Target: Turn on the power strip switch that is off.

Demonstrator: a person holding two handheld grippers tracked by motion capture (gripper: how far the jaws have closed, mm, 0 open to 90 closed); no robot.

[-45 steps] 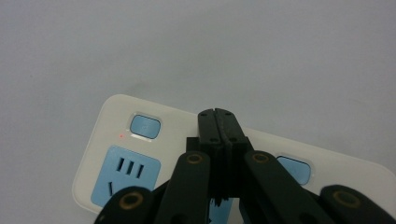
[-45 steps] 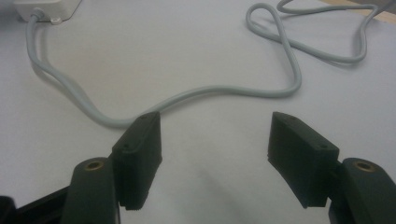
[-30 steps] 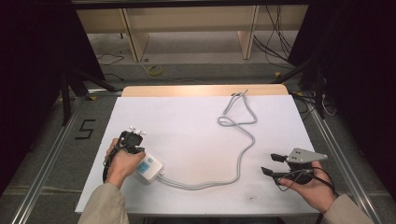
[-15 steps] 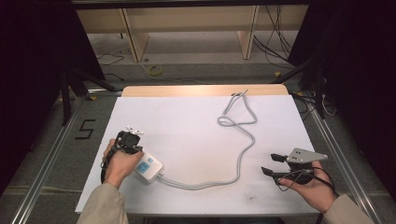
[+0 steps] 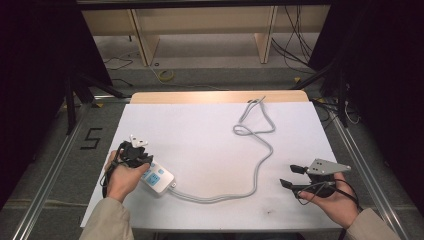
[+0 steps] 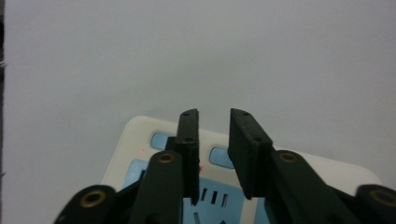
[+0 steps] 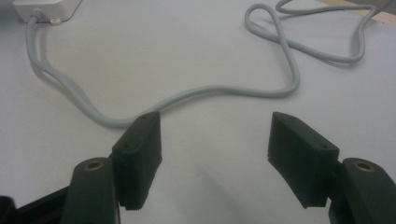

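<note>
Now your left gripper (image 6: 214, 116), jaws just parting and empty, hangs over the rigid, slick power strip (image 5: 157, 178) at the table's (image 5: 200, 135) near-left; pinch its long sides, dragging floppy cord (image 5: 260, 165); right gripper (image 5: 295, 176) open.

White power strip (image 5: 159, 178) with pale blue socket faces, lying flat near the desk's (image 5: 200, 145) front-left edge; its grey cord (image 5: 260, 165) snakes rightward, looping toward the far edge.
</note>
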